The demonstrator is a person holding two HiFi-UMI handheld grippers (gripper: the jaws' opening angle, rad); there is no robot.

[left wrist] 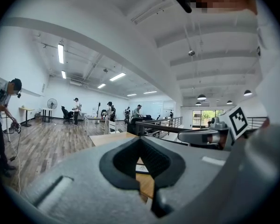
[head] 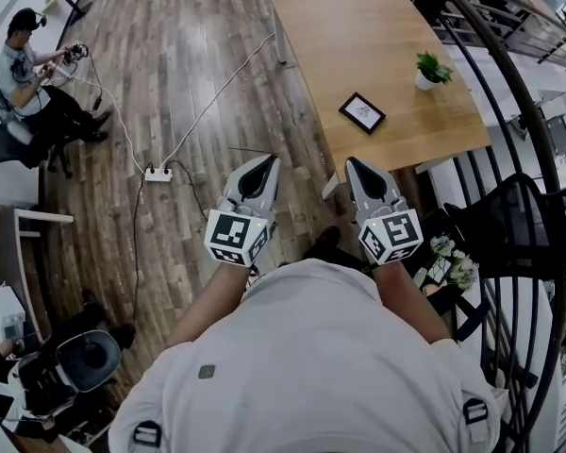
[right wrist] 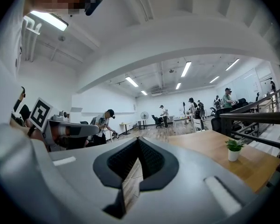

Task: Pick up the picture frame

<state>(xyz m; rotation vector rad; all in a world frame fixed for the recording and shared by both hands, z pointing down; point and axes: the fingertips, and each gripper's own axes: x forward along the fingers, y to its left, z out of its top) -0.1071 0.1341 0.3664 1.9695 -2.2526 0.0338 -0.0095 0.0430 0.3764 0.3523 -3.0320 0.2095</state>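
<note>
The picture frame (head: 361,112), black-edged with a white picture, lies flat near the front edge of the wooden table (head: 358,36). In the left gripper view a corner of the picture frame (left wrist: 141,168) shows through the gap of the jaws. My left gripper (head: 267,163) and right gripper (head: 354,163) are held side by side over the floor, short of the table, both shut and empty. The left gripper (left wrist: 141,139) and the right gripper (right wrist: 139,139) each point roughly level toward the table. The frame is ahead and slightly right of the right gripper.
A small potted plant (head: 431,68) stands on the table behind the frame, also visible as the plant (right wrist: 233,150). A power strip (head: 158,173) with cables lies on the wooden floor at left. A seated person (head: 24,69) is far left. A black railing (head: 509,121) and a black chair (head: 524,220) border the right.
</note>
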